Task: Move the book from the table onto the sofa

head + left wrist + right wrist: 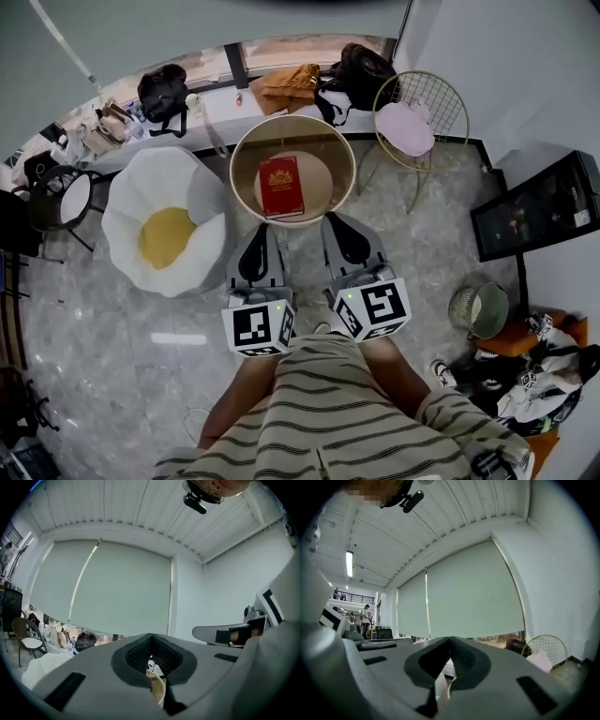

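A dark red book point(281, 187) with a gold emblem lies flat on the small round wooden table point(246, 155) in the head view. Left of the table stands the white flower-shaped sofa point(131, 220) with a yellow cushion in its middle. My left gripper point(263, 230) and right gripper point(335, 221) hover side by side just short of the table's near rim, both shut and holding nothing. The left gripper point(150, 638) has its jaws pressed together, with the table's rim point(159, 691) showing below them. The right gripper point(449, 641) is likewise shut and empty.
A gold wire chair point(424, 112) with a pink cushion stands right of the table. A window ledge behind carries bags point(162, 91) and an orange cloth point(286, 87). A black cabinet point(539, 216) is at the right, a dark chair point(56, 199) at the left.
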A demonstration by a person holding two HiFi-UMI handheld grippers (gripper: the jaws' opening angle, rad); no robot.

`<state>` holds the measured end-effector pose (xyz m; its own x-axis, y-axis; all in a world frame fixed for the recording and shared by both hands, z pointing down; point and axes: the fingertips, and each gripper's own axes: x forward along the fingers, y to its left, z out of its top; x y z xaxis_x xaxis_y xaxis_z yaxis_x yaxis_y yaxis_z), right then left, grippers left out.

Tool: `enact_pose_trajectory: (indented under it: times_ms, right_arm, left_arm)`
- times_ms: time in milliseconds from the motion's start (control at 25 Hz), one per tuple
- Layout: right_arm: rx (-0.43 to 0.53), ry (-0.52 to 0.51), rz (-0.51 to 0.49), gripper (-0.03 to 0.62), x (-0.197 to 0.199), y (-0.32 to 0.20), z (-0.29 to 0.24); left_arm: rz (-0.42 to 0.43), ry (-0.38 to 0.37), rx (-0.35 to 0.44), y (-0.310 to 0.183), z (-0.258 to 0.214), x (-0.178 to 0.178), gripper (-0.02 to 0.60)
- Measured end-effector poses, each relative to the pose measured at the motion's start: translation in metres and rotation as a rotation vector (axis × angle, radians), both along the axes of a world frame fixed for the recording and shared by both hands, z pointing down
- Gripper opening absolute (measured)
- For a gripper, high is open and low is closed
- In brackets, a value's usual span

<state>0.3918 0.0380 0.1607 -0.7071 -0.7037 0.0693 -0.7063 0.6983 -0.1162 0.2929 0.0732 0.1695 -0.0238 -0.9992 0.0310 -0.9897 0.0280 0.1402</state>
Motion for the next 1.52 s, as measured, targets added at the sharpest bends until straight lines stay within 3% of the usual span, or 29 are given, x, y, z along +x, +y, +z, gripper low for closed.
enact_pose_trajectory:
  times_ms: [720, 1160, 1520]
  right_arm:
    - [-0.049, 0.077, 0.089, 0.014, -0.13, -0.163, 0.018]
    - [-0.15, 0.131, 0.147, 0.014, -0.155, -0.215, 0.062]
    - [-0.274, 0.163, 0.154, 0.014, -0.137, -0.236, 0.128]
  left_arm:
    - [0.07, 0.069, -0.076, -0.167, 0.031, -0.132, 0.005]
    - [0.14, 0.117, -0.145, -0.227, 0.066, -0.16, 0.005]
    - [0.12, 0.143, -0.29, -0.245, 0.136, -0.153, 0.005]
